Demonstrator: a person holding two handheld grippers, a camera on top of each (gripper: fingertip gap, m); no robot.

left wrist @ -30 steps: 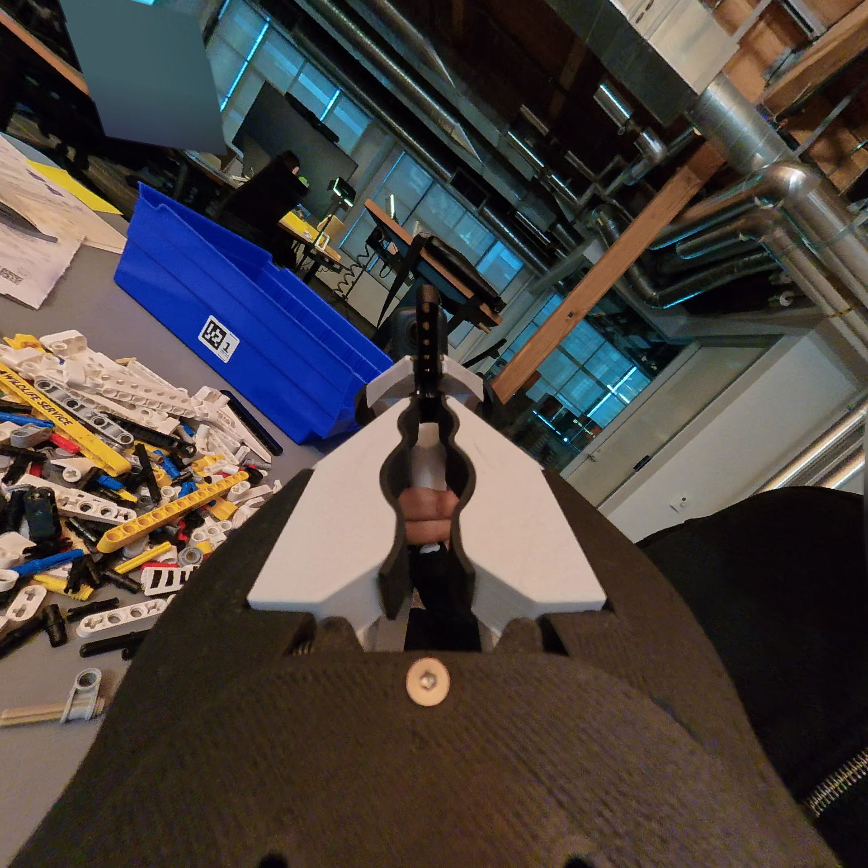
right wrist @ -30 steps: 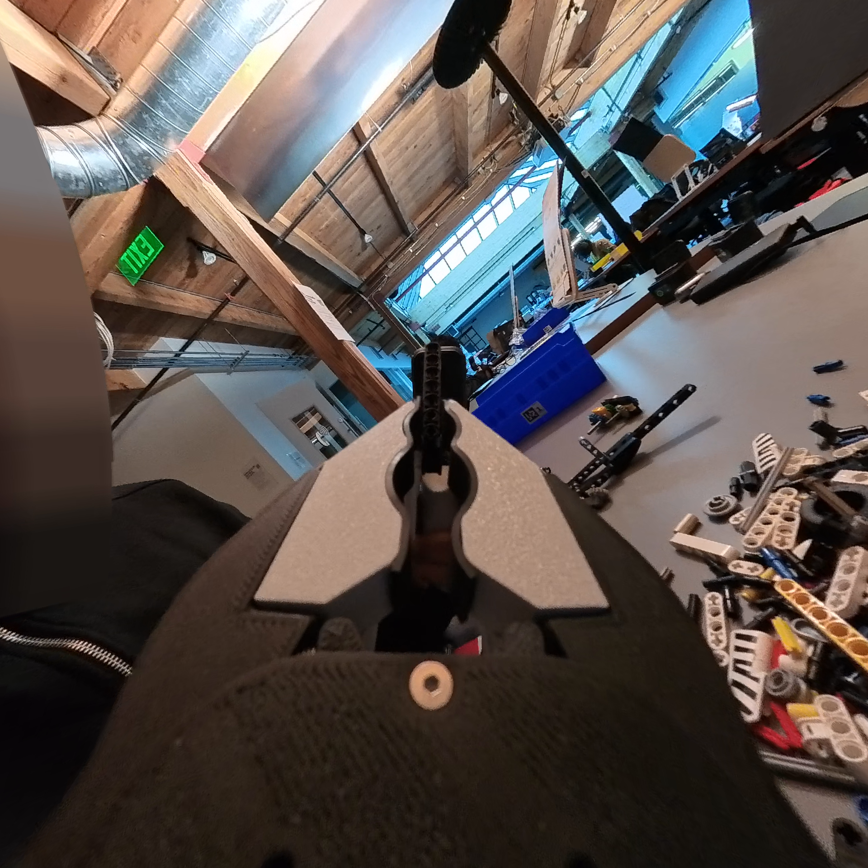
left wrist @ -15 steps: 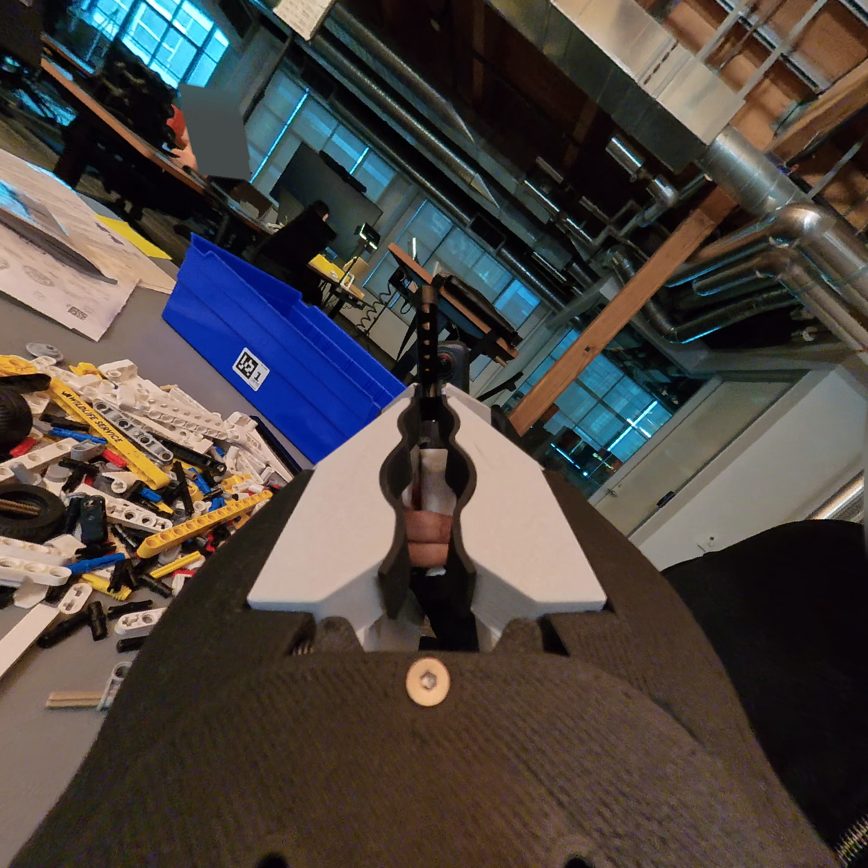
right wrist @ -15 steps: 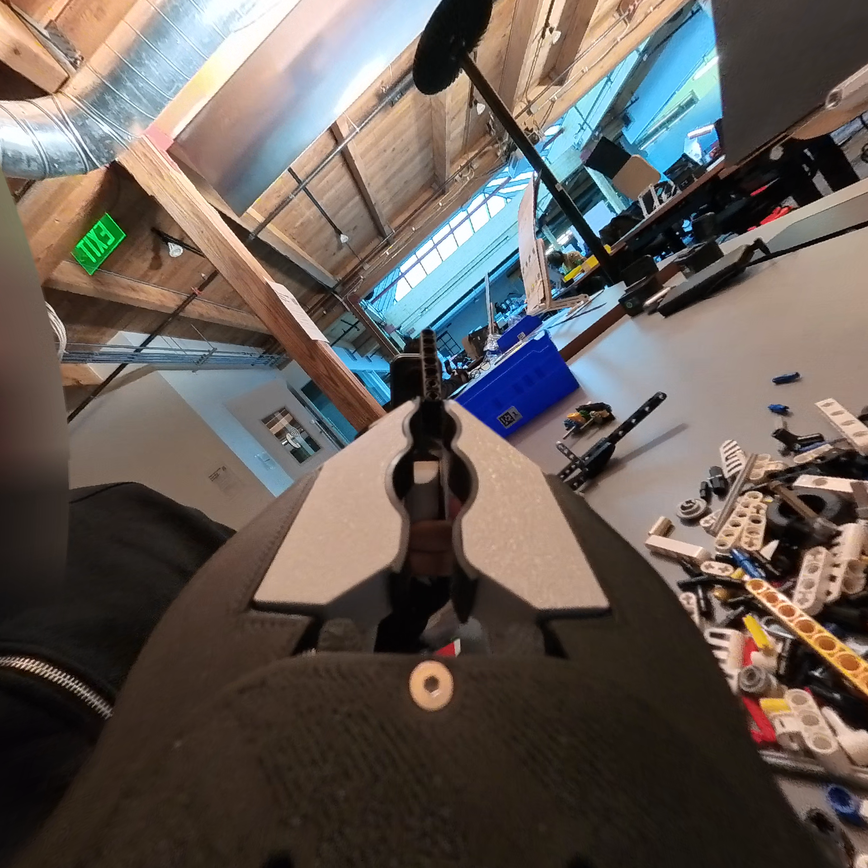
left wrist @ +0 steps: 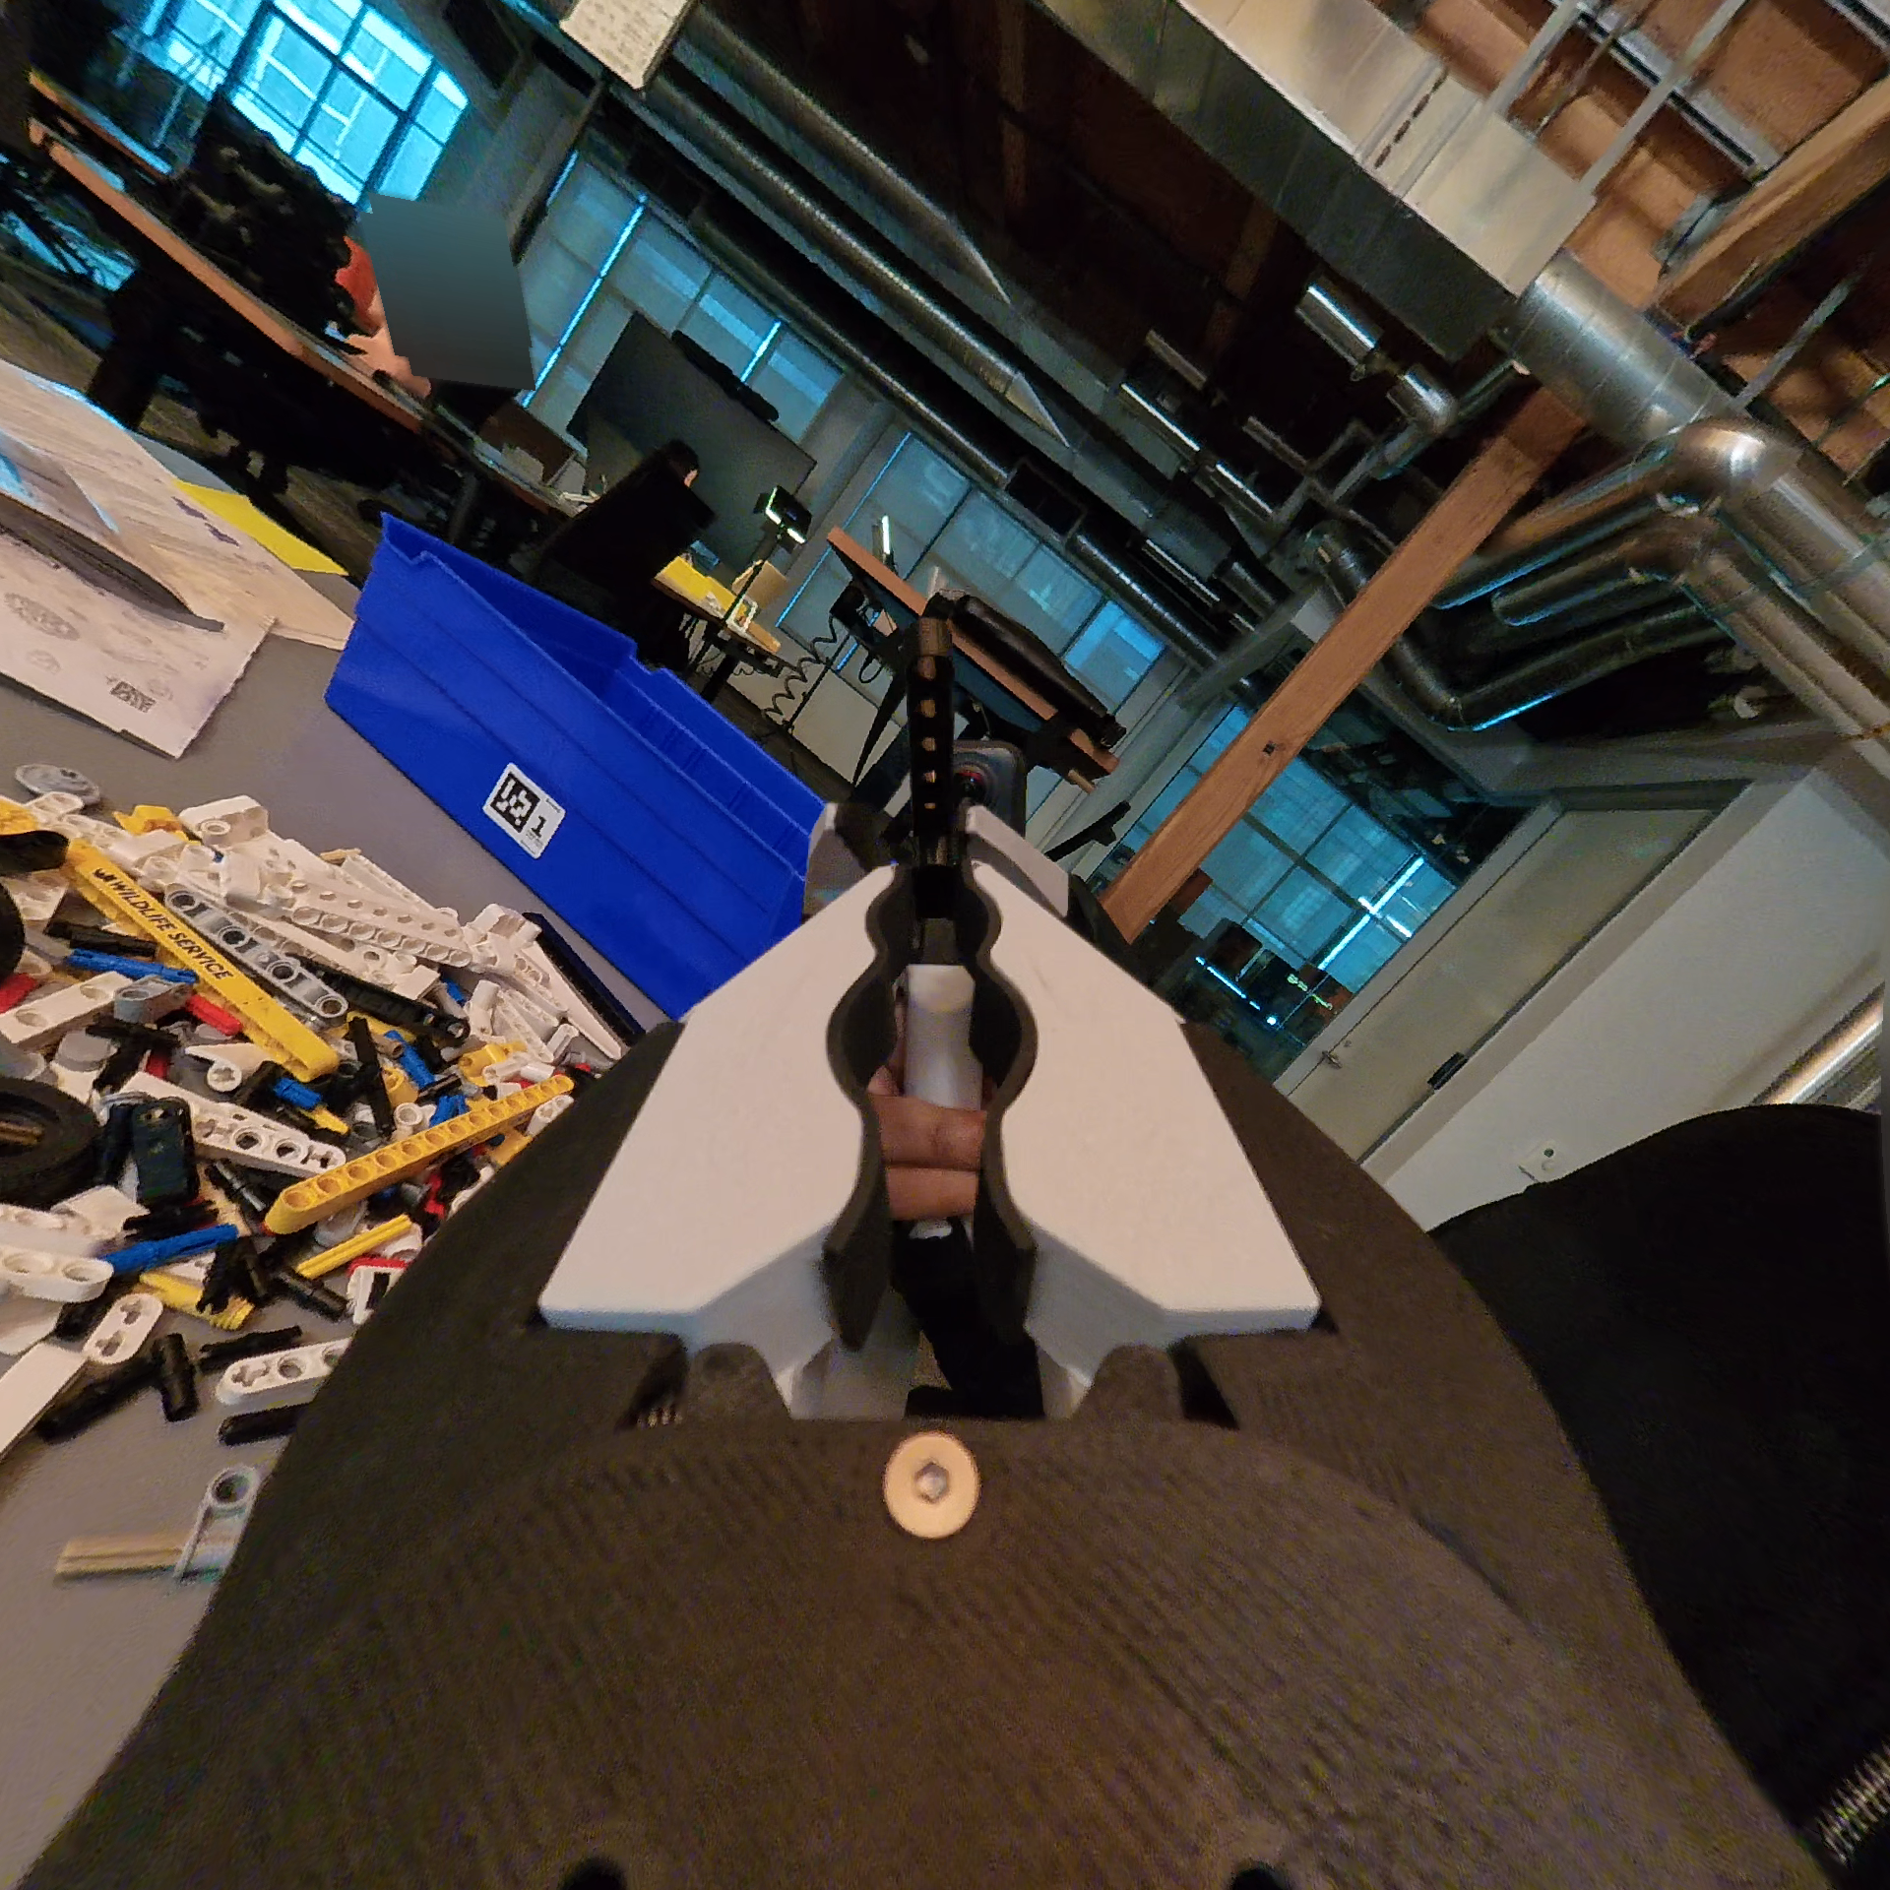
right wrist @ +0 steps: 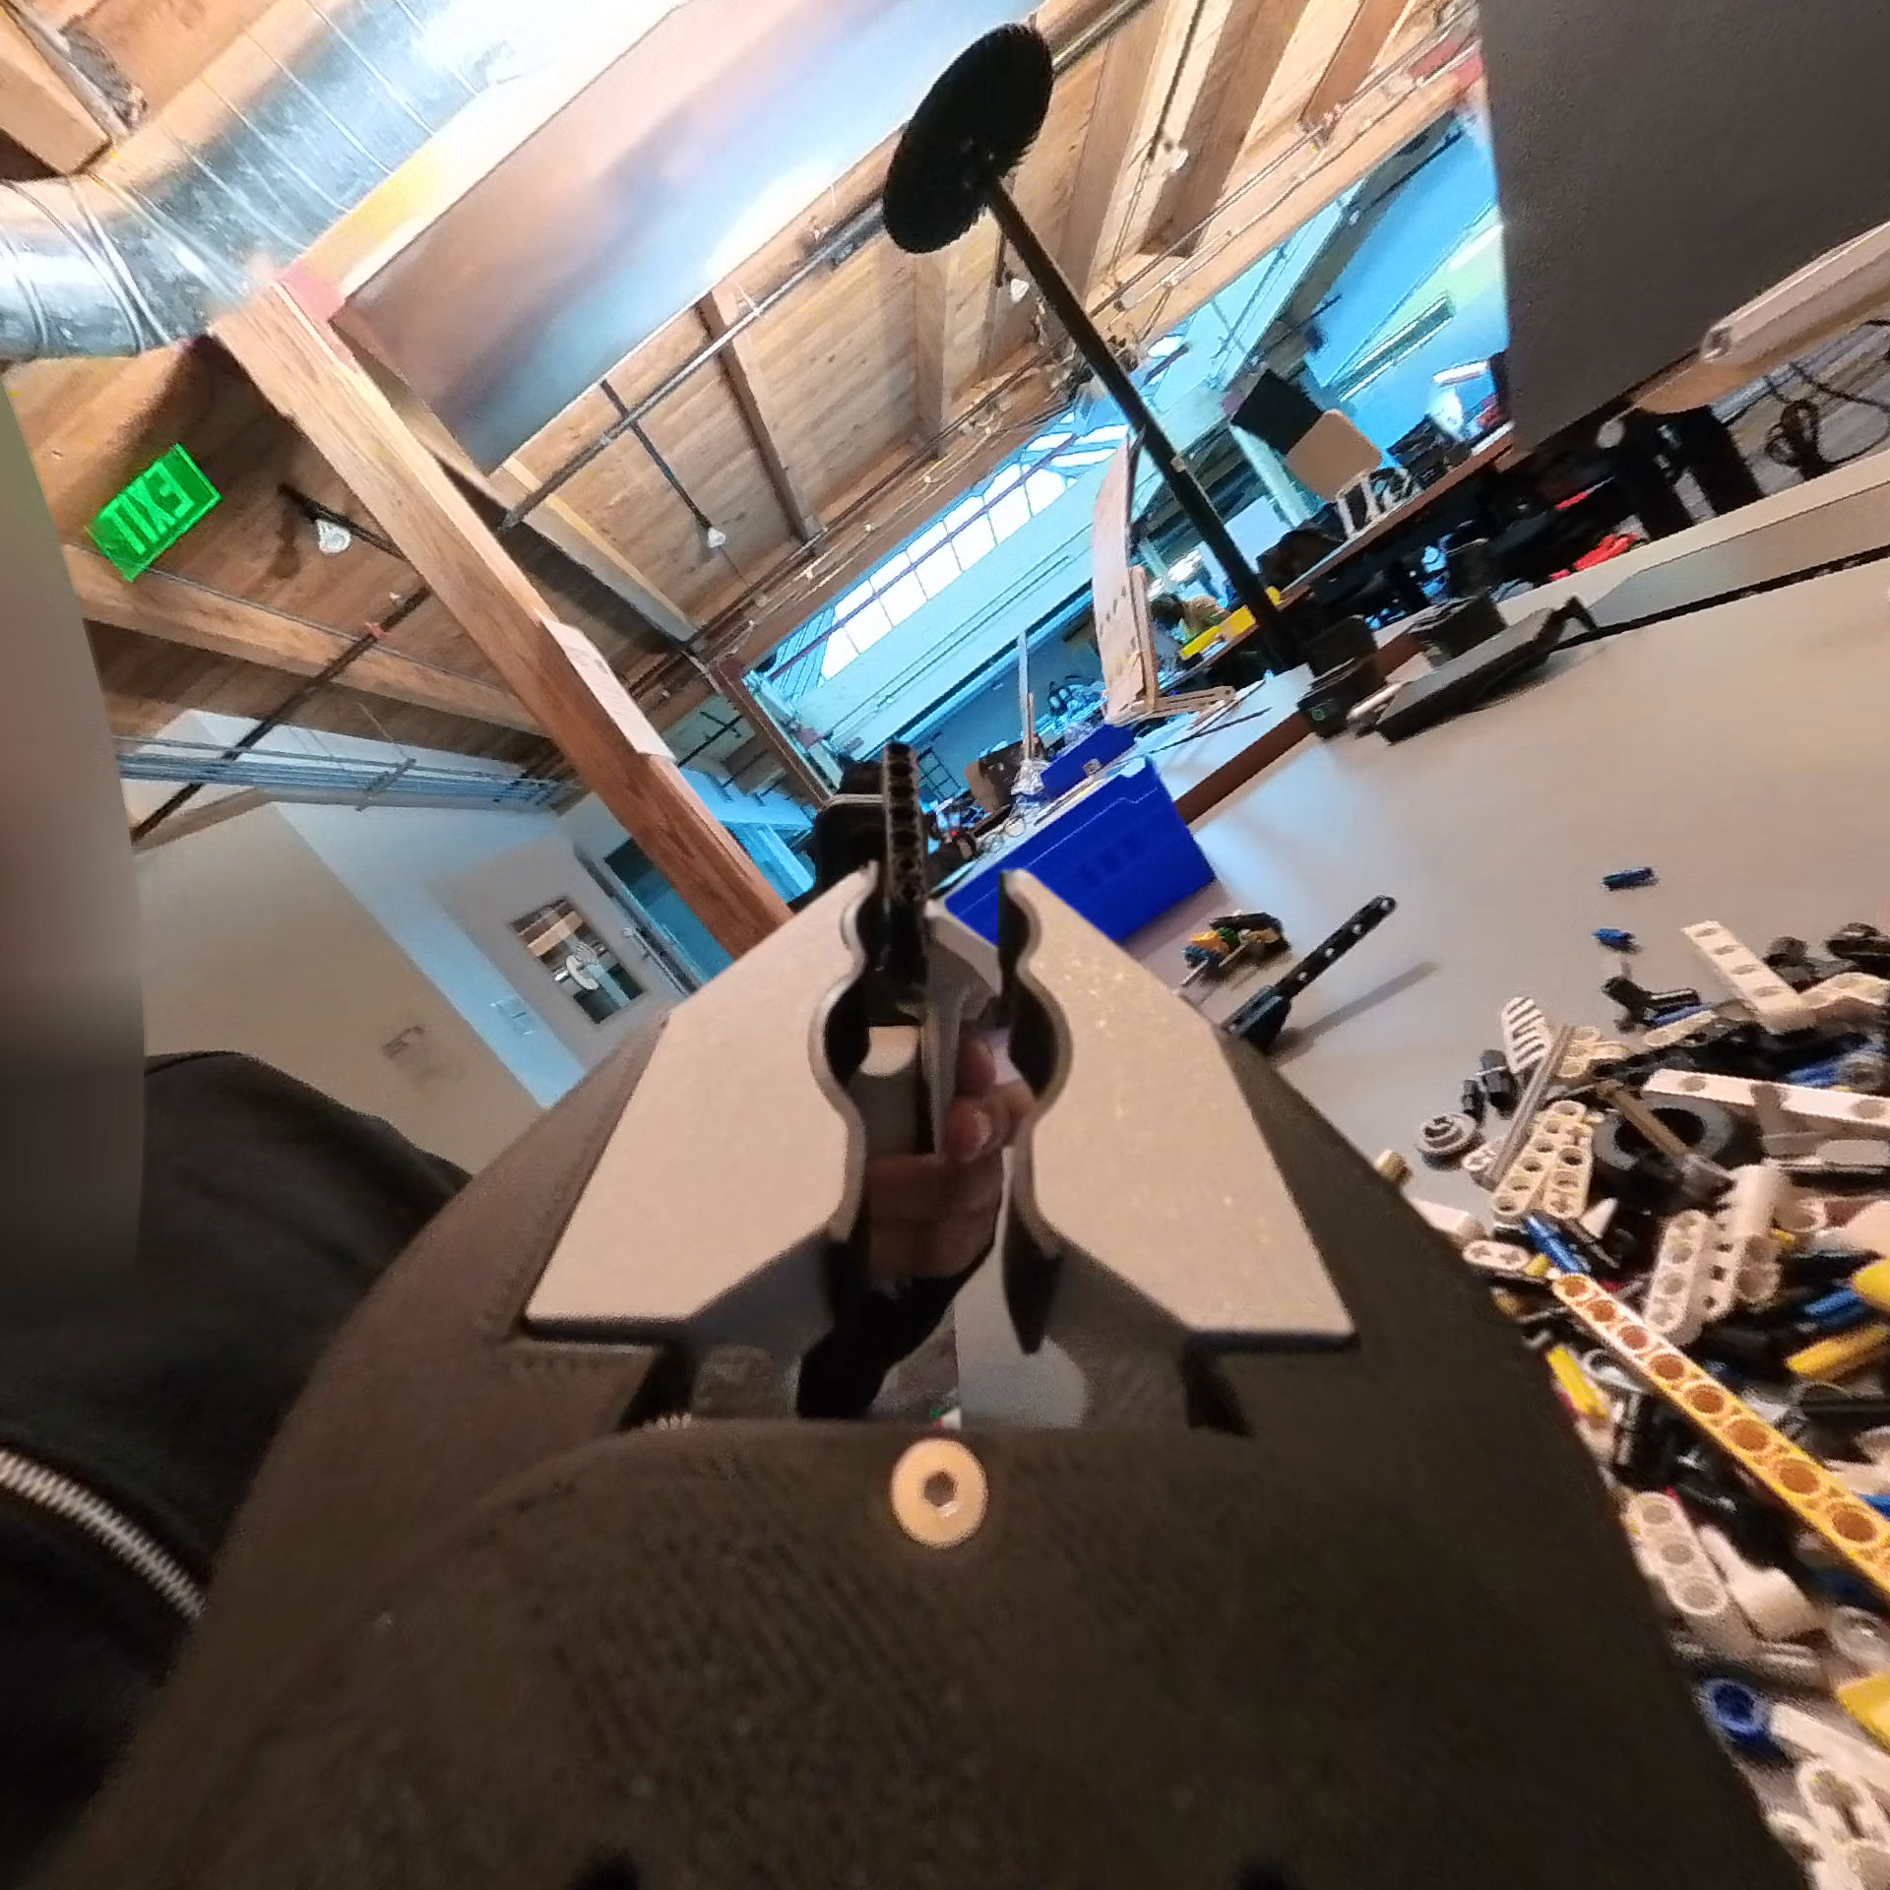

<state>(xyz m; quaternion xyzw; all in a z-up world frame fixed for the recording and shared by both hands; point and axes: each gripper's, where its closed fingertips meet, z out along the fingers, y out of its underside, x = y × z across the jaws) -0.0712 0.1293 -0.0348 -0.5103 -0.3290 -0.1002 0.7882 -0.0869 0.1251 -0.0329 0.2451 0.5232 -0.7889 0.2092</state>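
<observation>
**Right tongs have let go of the beam**

The right tongs (right wrist: 956, 910), clamped a moment ago, now stand parted beside the black perforated plastic beam (right wrist: 900, 818). Left tongs (left wrist: 936, 880) still pinch that beam (left wrist: 933, 716) above the grey desk (left wrist: 307, 757).

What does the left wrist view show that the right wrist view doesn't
Only the left view: printed paper sheets on the table and a tagged blue bin close by. Only the right view: a green sign, a black rod topped with a disc, and a lone black beam on the table. Both: the perforated black beam at the fingertips, loose building pieces, the grey table.
</observation>
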